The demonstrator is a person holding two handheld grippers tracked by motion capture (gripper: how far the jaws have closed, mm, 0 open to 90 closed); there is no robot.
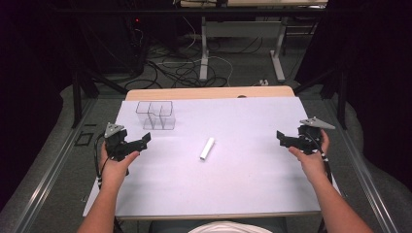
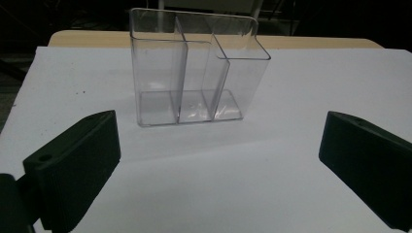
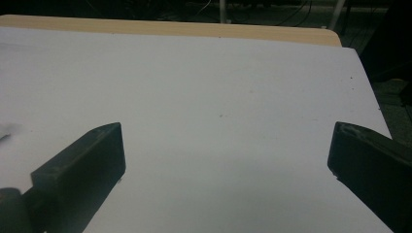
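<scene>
The left gripper hovers over the left edge of a white table, at about nine o'clock from the table's centre. Its two black jaws stand wide apart with nothing between them. In the left gripper view, bare white surface shows between the jaws, and a clear organizer stands upright straight ahead at twelve o'clock.

The right gripper mirrors it at the right edge, at about three o'clock. Its jaws are also spread wide and hold nothing. They point inward across the table.

Between the two grippers, near the table's centre, lies a small white block. It lies flat, with its long axis running from about one o'clock to seven o'clock. It is well apart from both grippers.

The organizer stands at about eleven o'clock from the block, near the far left of the table. It has three open-topped compartments, and all look empty.

Beyond the table's far edge are a dark floor, cables and metal legs.

The work in hand seems to be picking up the block, most likely to drop it into the organizer. To do this well, the nearer gripper should come in with its jaws across the block's narrow width, not its length. It should settle low enough to grip the sides squarely before closing. The other gripper could steady the light organizer so that it does not tip.
</scene>
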